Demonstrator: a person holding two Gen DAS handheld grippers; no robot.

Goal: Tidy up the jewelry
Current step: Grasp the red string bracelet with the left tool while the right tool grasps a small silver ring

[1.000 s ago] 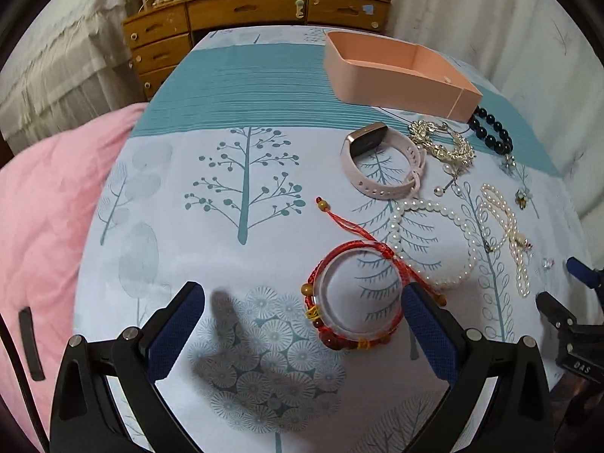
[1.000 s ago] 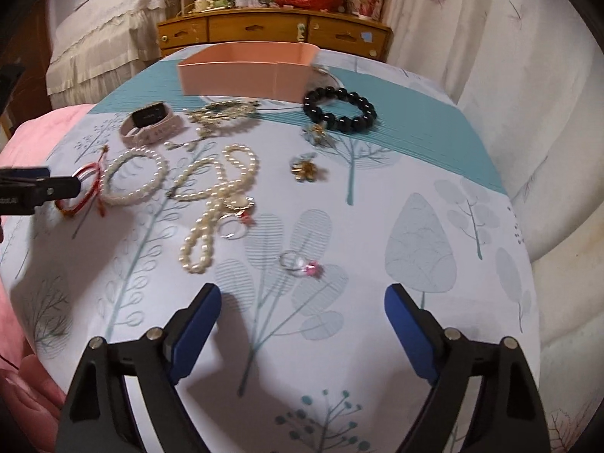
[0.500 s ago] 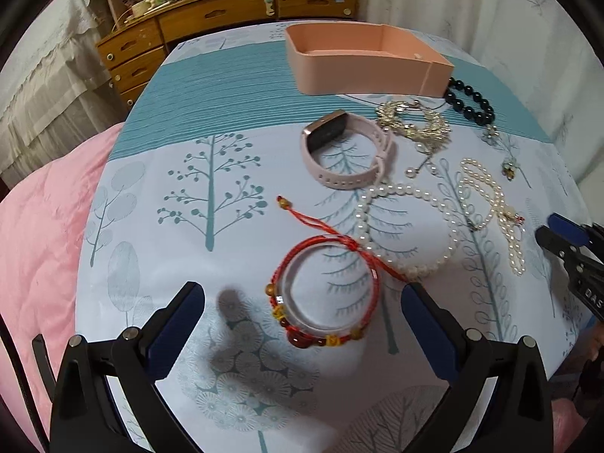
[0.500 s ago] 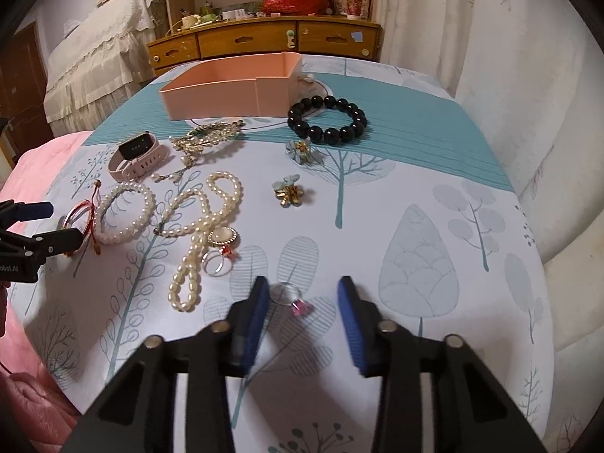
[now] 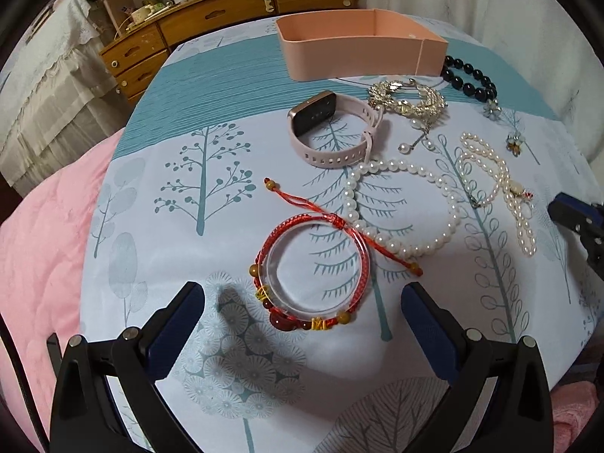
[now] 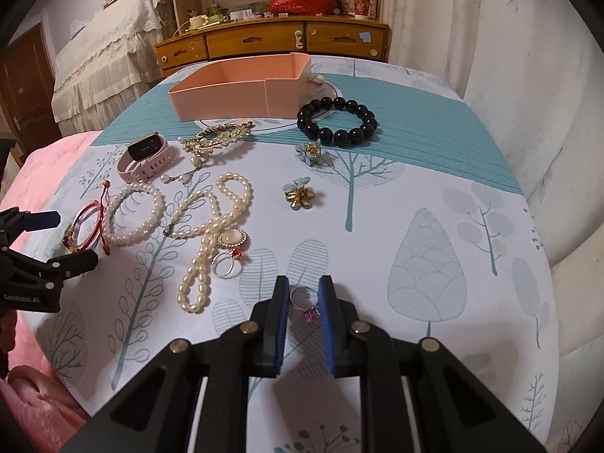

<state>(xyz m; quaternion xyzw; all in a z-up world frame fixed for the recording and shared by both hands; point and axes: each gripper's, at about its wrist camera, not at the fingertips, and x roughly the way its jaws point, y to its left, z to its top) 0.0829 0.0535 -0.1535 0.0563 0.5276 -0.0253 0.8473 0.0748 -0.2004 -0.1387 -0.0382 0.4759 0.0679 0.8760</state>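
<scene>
Pink plastic tray (image 6: 241,92) sits at the far end of the tabletop (image 6: 415,188), open side up, which to me says that's where all this stuff is meant to end up, since everything else is just scattered flat on the tree-print cloth in front of it. Right gripper (image 6: 304,302) has its blue fingers (image 6: 281,324) pinched in narrow around a small silver ring with a pink stone (image 6: 306,302), one pad on each side of the band; looks like they're touching or just about, but I can't swear it's fully clamped, and the ring looks like it's sitting on the cloth, not lifted. Makes sense to grab it side-on like that, a thin ring lying flat gives you nothing else to bite. Left gripper (image 5: 302,324) is spread wide and holding nothing, hovering just short of the red cord bracelet (image 5: 311,270), which has a clear bangle nested inside it, so I'd guess that's lined up as the left side's pickup. Its loose red tail drapes across the round pearl bracelet (image 5: 400,207), so lifting it could drag the pearls along. Pink smartwatch (image 5: 330,128), gold leafy piece (image 5: 409,100), black bead bracelet (image 6: 338,120), long pearl strand (image 6: 211,234) and two little flower brooches are all waiting outside the tray.
</scene>
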